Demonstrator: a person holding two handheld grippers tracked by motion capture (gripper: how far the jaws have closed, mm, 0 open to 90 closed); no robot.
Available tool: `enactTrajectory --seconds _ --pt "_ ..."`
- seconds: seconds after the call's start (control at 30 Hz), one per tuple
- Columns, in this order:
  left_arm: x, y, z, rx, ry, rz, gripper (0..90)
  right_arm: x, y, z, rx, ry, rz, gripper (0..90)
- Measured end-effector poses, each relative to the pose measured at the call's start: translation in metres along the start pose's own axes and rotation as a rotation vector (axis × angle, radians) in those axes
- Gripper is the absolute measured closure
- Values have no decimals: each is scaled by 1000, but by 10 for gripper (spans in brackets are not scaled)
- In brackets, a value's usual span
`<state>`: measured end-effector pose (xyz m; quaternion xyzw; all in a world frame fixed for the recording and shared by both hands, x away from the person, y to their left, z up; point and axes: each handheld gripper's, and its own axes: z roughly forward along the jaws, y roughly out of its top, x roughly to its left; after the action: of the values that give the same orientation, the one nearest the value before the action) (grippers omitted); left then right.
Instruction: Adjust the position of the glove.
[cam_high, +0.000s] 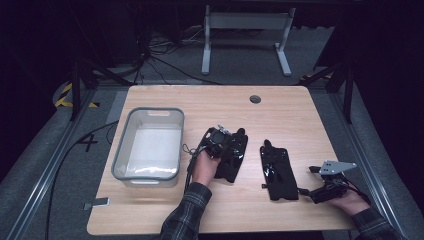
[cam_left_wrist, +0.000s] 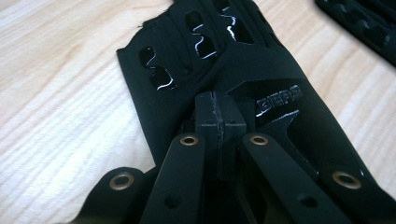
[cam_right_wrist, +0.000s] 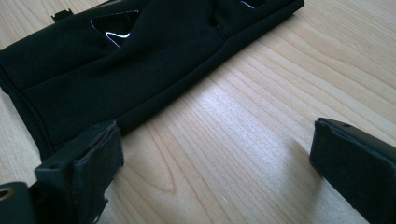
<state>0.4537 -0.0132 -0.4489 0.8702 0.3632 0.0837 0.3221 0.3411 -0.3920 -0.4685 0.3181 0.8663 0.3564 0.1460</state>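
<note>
Currently left gripper (cam_high: 220, 142) pinched closed on left glove (cam_left_wrist: 210, 70), just right of grey bin (cam_high: 121, 150). Right gripper (cam_right_wrist: 217, 158) spread wide beside right glove (cam_high: 278, 172), further from bin. Step: grasp made. Next: lift glove clear of surface (cam_high: 200, 100), carry into bin.

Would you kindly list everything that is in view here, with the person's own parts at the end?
Left glove: one, black, table middle, under the left gripper.
Right glove: one, black, flat on the table right of the first.
Bin: one, grey with a pale inside, left part of the table.
Table: one, light wood, with a round dark hole near the far edge.
Frame legs: one pair, grey-white, on the floor beyond the table.
Left gripper: one, black, jaws shut, over the left glove.
Right gripper: one, black, jaws open, at the right glove's cuff.
Sleeves: two, dark plaid, bottom edge.
</note>
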Motion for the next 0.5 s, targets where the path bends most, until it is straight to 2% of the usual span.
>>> enactTrajectory --seconds 0.07,0.37,0.43,0.5 --pt "-3 -1 0 -1 -6 -3 900 0 0 0 1 0 1 33" --pt "-26 -10 -5 10 -37 36 900 0 0 0 1 1 1 33" --pt "-32 -12 -6 7 -60 29 900 0 0 0 1 1 1 33" --pt "-36 -14 -5 0 -62 21 900 0 0 0 1 1 1 33"
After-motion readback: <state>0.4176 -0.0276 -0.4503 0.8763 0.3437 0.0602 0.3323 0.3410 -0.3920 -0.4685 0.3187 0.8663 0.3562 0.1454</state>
